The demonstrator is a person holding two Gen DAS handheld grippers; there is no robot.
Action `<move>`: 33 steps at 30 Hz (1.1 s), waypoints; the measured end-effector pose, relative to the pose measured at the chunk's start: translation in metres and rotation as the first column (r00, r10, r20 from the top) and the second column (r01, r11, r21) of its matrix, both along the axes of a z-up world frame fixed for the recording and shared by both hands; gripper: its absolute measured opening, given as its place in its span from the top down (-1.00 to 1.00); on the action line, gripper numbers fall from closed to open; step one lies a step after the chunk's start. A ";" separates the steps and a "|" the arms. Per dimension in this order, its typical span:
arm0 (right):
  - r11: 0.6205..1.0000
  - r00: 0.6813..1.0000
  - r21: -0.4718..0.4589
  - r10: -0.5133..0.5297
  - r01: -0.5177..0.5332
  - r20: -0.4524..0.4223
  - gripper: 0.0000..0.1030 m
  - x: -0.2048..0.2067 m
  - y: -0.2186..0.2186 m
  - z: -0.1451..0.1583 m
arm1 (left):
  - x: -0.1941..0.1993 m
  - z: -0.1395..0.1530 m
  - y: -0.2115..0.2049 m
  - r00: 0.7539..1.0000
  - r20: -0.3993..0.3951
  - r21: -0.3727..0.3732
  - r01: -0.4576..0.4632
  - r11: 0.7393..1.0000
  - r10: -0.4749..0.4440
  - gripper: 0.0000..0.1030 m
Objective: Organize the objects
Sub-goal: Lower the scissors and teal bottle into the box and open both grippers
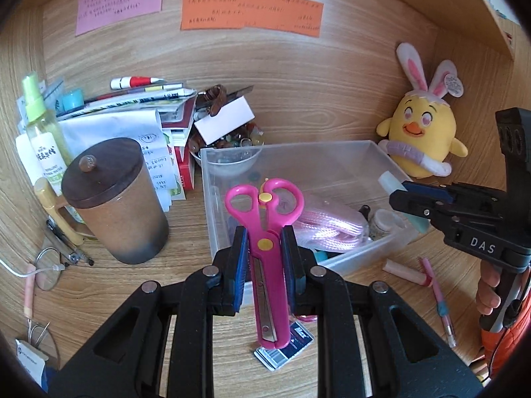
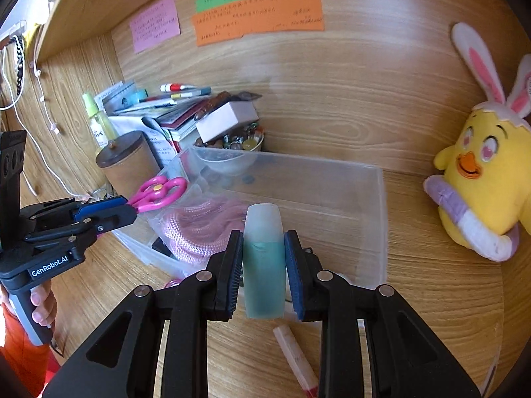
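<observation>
Above the near edge of the clear plastic bin, the left tool clamps pink scissors lengthwise between its pads, handle loops pointing away toward the back wall, blade tip toward the camera. Beside it, the right tool grips a frosted teal bottle upright along its fingers. Pink cord lies inside the bin, a brown lidded mug stands left of it and a yellow plush chick right on the worktop.
</observation>
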State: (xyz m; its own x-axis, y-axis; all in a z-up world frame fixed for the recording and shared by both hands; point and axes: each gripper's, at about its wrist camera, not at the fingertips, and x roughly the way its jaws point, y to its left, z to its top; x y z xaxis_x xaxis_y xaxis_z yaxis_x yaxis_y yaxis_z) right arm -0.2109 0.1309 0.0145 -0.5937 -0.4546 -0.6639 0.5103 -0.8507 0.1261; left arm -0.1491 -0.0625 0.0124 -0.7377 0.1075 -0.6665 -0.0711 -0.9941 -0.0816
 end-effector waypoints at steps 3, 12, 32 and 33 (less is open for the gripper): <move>1.000 1.000 0.020 0.012 -0.012 0.010 0.55 -0.005 -0.009 -0.006 | -0.007 -0.004 0.000 1.000 0.018 0.004 0.006 1.000 -0.007 0.62; 0.998 0.999 0.051 0.029 -0.031 0.043 0.55 -0.013 -0.022 -0.019 | -0.018 -0.013 -0.003 0.999 0.045 0.029 0.006 1.000 -0.007 0.62; 0.997 0.997 0.053 0.050 -0.047 -0.057 -0.07 0.031 -0.003 0.009 | 0.022 0.015 0.007 0.998 -0.067 -0.011 0.009 1.000 -0.010 -0.25; 0.997 0.997 0.062 0.045 -0.041 -0.068 -0.10 0.035 -0.001 0.011 | 0.026 0.016 0.008 0.997 -0.071 -0.016 0.012 1.000 -0.013 -0.32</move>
State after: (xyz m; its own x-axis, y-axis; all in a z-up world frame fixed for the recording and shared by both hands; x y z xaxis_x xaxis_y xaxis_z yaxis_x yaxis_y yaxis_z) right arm -0.1754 0.1300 0.0254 -0.6203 -0.4408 -0.6488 0.5523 -0.8328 0.0378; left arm -0.1236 -0.0541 0.0286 -0.7821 0.1066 -0.6139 -0.0884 -0.9943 -0.0601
